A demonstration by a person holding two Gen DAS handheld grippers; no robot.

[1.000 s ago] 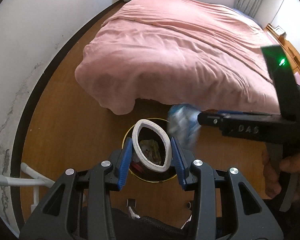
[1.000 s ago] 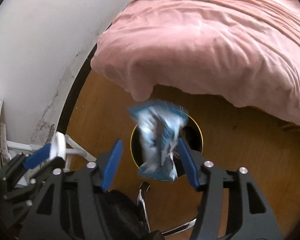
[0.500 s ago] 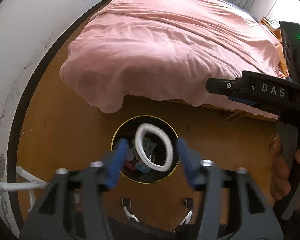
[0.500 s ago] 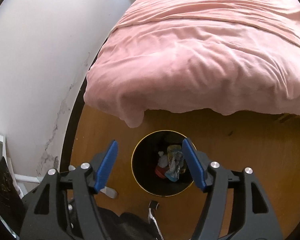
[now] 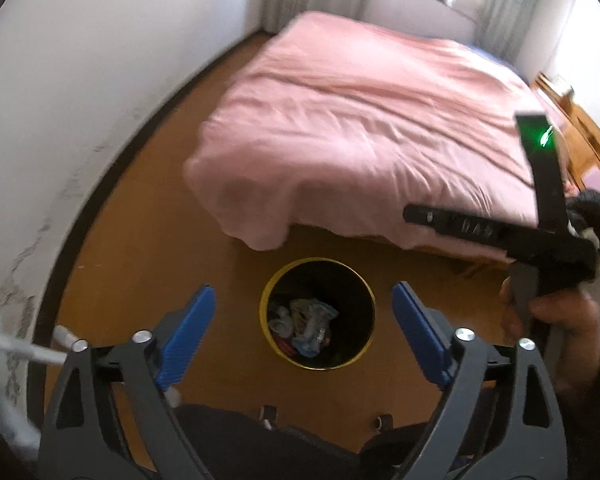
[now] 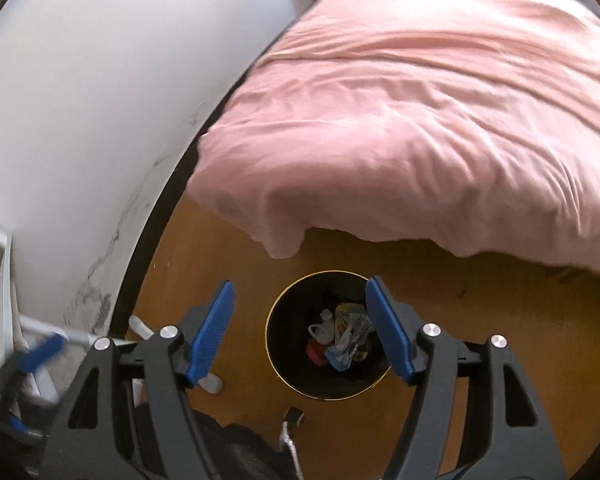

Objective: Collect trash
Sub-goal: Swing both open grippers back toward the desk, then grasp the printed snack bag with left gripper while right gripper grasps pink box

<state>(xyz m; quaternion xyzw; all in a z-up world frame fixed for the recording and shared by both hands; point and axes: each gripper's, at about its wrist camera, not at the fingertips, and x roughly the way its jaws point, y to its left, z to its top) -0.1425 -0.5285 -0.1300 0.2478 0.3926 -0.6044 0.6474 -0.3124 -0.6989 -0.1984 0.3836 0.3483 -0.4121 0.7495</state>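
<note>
Your widest landmark is the bed (image 5: 364,128), draped in a pink cover whose rumpled corner hangs down over the wooden floor (image 5: 148,248). A white wall (image 5: 80,72) with a dark skirting runs along the left of both views.

On the floor, just in front of that hanging corner and apart from it, stands the black round bin (image 5: 364,292) with its yellow rim. The trash (image 5: 306,322) lies at its bottom: crumpled pale and blue wrappers, with a red piece seen from the right wrist view (image 6: 342,340).

Your left gripper (image 5: 304,324) hangs above the bin, which shows in the gap between the blue pads (image 5: 186,336). Its jaws are opening, already spread wide, with nothing between them.

Your right gripper (image 6: 300,328) is likewise above the bin, its jaws parted and holding nothing; the bin shows between the blue pads (image 6: 212,332). In the left wrist view its black body (image 5: 500,236) appears at the right, gripped by your right hand (image 5: 556,320).

A white frame (image 6: 36,326) stands by the wall at lower left, blurred.
</note>
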